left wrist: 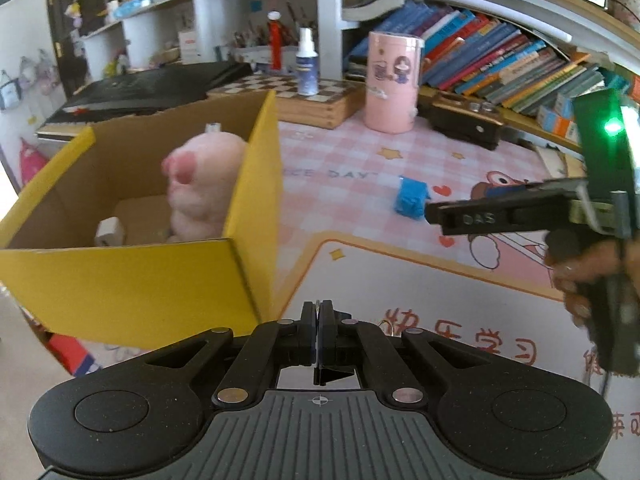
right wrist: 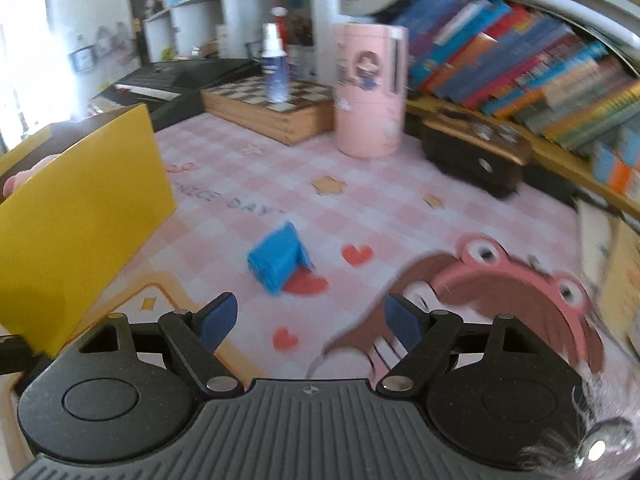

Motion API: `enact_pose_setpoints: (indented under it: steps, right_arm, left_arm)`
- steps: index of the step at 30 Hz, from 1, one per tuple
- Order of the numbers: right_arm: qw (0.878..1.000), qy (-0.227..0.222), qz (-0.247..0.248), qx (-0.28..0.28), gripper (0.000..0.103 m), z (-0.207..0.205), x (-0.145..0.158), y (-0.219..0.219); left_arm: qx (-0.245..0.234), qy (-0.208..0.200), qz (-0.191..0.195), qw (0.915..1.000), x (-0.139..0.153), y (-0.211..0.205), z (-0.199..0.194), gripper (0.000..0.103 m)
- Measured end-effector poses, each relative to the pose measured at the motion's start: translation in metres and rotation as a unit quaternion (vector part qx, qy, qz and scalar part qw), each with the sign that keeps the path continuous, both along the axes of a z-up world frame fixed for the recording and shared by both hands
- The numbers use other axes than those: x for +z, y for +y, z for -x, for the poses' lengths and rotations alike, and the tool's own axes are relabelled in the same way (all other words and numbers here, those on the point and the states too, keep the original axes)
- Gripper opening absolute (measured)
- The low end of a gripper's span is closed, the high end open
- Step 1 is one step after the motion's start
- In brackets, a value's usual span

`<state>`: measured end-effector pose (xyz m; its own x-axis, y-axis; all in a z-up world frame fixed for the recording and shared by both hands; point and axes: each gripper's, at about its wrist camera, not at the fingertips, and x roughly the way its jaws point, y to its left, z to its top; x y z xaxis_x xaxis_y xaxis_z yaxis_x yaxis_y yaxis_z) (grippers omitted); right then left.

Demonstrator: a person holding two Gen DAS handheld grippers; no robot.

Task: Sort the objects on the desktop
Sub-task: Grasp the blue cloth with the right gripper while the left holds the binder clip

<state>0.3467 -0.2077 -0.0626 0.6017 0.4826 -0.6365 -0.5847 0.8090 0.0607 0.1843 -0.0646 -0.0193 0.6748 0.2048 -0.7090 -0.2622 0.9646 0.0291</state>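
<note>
While its two fingers press flat against each other with nothing between them, the left gripper [left wrist: 319, 332] hangs over the white front part of the desk mat [left wrist: 420, 280], just right of the yellow cardboard box [left wrist: 132, 280]. Inside that box sit a pink plush toy [left wrist: 200, 192] and a small white object [left wrist: 109, 232], too blurred to name. Right of the box, well apart from it on the pink checked part of the mat, lies a blue roll [right wrist: 278, 258] on its side. The right gripper [right wrist: 310, 322] points at that roll with its blue-padded fingers [right wrist: 218, 320] spread wide and empty, the roll lying just beyond their tips. Farther behind the roll, a pink cylindrical container [left wrist: 394, 82] stands upright beside a wooden chessboard [left wrist: 312, 100] bearing a spray bottle [left wrist: 307, 62].
</note>
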Motion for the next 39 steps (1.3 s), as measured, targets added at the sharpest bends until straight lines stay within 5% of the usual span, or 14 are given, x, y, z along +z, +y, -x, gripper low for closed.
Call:
enact_pose_setpoints:
  steps: [14, 16, 20, 39]
  right_arm:
    - [0.998, -0.002, 0.022, 0.053, 0.078, -0.055, -0.028, 0.05]
    - [0.998, -0.002, 0.023, 0.051, 0.072, -0.057, -0.028, 0.053]
    - [0.998, -0.01, 0.018, 0.058, 0.039, -0.056, -0.026, 0.056]
    - [0.999, 0.016, -0.033, -0.007, 0.036, 0.031, 0.031, 0.009]
  left_arm:
    - [0.018, -0.007, -0.007, 0.9998, 0.01, -0.002, 0.02, 0.0]
    - [0.025, -0.009, -0.004, 0.9996, 0.011, 0.0, 0.022, 0.0]
    - [0.028, -0.015, -0.004, 0.9995, 0.014, 0.001, 0.028, 0.0]
    - [-0.005, -0.045, 0.013, 0.9989, 0.015, 0.005, 0.045, 0.0]
